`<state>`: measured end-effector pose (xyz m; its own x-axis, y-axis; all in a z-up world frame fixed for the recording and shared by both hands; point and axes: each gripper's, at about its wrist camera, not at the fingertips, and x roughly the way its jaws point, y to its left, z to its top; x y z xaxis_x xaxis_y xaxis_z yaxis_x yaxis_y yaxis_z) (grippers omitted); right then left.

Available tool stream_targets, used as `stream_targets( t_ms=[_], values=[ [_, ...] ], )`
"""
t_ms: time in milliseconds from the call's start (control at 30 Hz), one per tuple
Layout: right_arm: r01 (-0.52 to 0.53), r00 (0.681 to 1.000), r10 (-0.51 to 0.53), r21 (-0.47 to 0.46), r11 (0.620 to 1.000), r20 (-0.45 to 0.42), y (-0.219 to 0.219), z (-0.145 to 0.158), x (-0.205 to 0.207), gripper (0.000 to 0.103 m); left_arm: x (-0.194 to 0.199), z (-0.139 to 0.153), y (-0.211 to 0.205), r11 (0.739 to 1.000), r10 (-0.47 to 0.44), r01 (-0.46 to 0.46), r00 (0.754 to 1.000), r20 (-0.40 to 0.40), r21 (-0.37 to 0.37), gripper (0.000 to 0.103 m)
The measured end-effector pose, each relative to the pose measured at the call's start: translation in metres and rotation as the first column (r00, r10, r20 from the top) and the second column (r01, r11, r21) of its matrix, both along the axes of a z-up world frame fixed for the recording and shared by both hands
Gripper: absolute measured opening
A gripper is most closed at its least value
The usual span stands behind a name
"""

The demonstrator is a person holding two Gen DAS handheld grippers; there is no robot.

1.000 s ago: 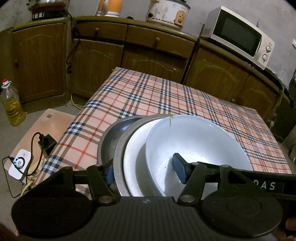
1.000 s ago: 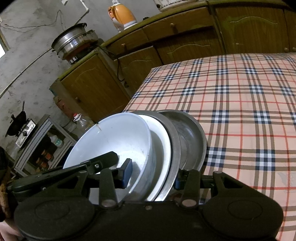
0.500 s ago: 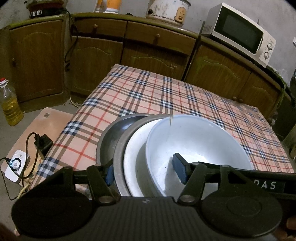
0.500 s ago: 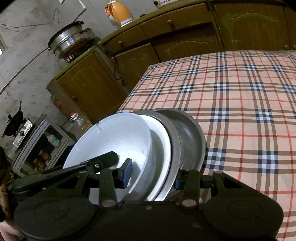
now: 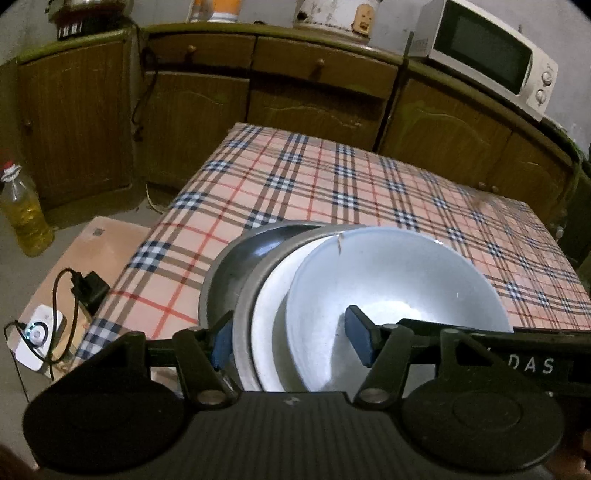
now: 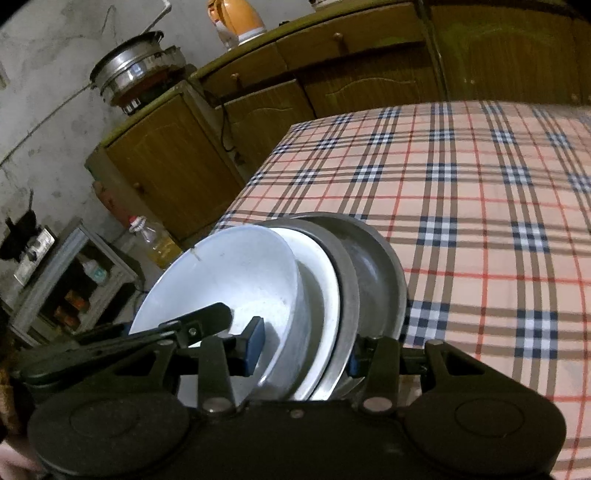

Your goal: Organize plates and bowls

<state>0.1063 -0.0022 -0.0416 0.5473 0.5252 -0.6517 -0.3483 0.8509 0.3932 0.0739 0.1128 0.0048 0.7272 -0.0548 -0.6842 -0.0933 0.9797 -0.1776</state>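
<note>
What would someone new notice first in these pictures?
A nested stack of dishes, with a white bowl on top and grey metal plates beneath, clamped in the jaws of both grippers at the near edge of the checked tablecloth. Behind, a white microwave sits on brown cabinets.

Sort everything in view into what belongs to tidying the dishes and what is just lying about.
Belongs to the job:
white bowl
white plate
two metal plates
left gripper
right gripper
checked table

Just lying about:
microwave
oil bottle
orange kettle
steel pot
charger
</note>
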Motion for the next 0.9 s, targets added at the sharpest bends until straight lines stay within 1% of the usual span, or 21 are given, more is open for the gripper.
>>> stream_targets(
  t_ms=[100,500,900],
  values=[
    [0.005,1.0,-0.005,-0.005,1.0,-0.004,0.001,-0.002,0.004,0.053,0.004,-0.002,0.003,1.0,0.003,-0.004,1.0,-0.011,-0.013,0.062],
    [0.0,0.999,0.001,0.024,1.0,-0.044,0.007,-0.01,0.022,0.053,0.01,-0.005,0.005,0.999,0.031,-0.031,0.999,-0.019,0.026,0.063],
    [-0.019,0.998,0.021,0.03,0.999,-0.064,0.011,-0.016,0.033,0.053,0.015,-0.01,0.008,0.998,0.058,-0.057,0.998,-0.04,0.028,0.063]
  ],
)
